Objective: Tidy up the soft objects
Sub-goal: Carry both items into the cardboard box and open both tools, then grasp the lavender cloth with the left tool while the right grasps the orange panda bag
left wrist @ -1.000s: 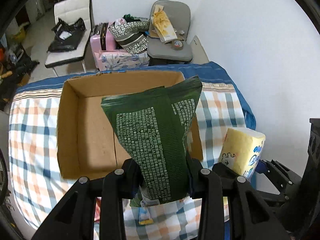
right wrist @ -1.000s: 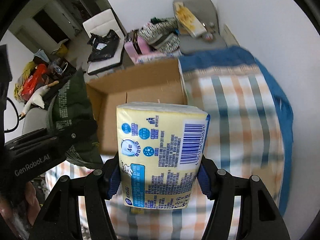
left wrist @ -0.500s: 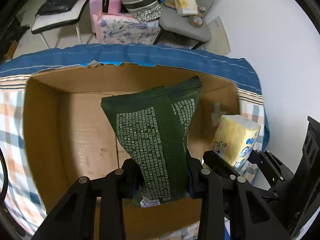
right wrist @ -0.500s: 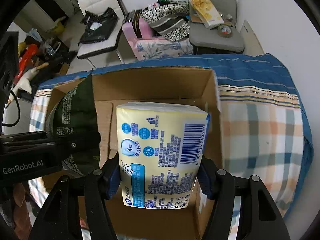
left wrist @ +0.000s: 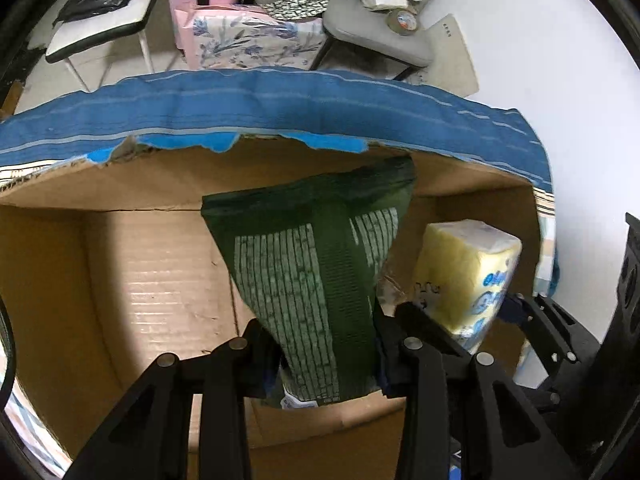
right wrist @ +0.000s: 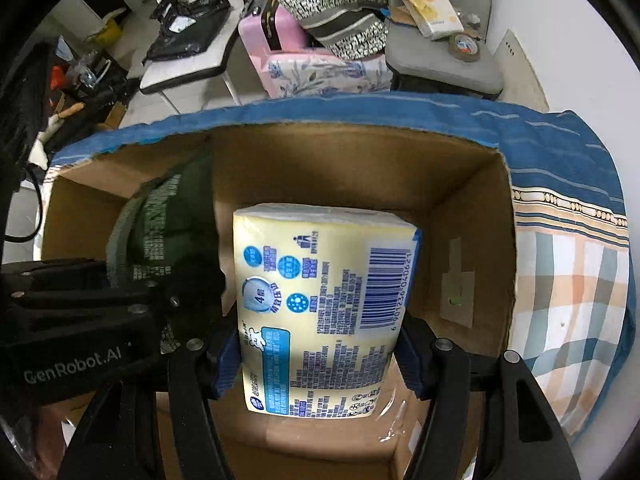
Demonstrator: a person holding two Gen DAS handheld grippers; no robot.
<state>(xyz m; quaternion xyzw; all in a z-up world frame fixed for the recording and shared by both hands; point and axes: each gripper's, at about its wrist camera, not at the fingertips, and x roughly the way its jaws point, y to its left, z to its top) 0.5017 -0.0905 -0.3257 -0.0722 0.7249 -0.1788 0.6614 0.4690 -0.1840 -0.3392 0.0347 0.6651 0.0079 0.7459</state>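
Observation:
My left gripper (left wrist: 326, 356) is shut on a dark green soft pouch (left wrist: 316, 280) and holds it inside an open cardboard box (left wrist: 132, 272). My right gripper (right wrist: 320, 354) is shut on a yellow tissue pack (right wrist: 320, 304), also held inside the box (right wrist: 472, 216), to the right of the pouch. The pouch shows in the right wrist view (right wrist: 168, 220) at the left, with the left gripper (right wrist: 80, 320) below it. The tissue pack shows in the left wrist view (left wrist: 464, 276) at the right.
The box lies on a bed with a plaid sheet (right wrist: 572, 292) and blue edge (left wrist: 280, 96). Beyond the bed stand a grey chair (right wrist: 444, 52), a pink case (right wrist: 272, 28), a white chair (right wrist: 192, 28) and clutter. A white wall (left wrist: 540, 60) is on the right.
Both grippers have moved forward and down with their loads, from above the bed to inside the box. The box now fills most of both views.

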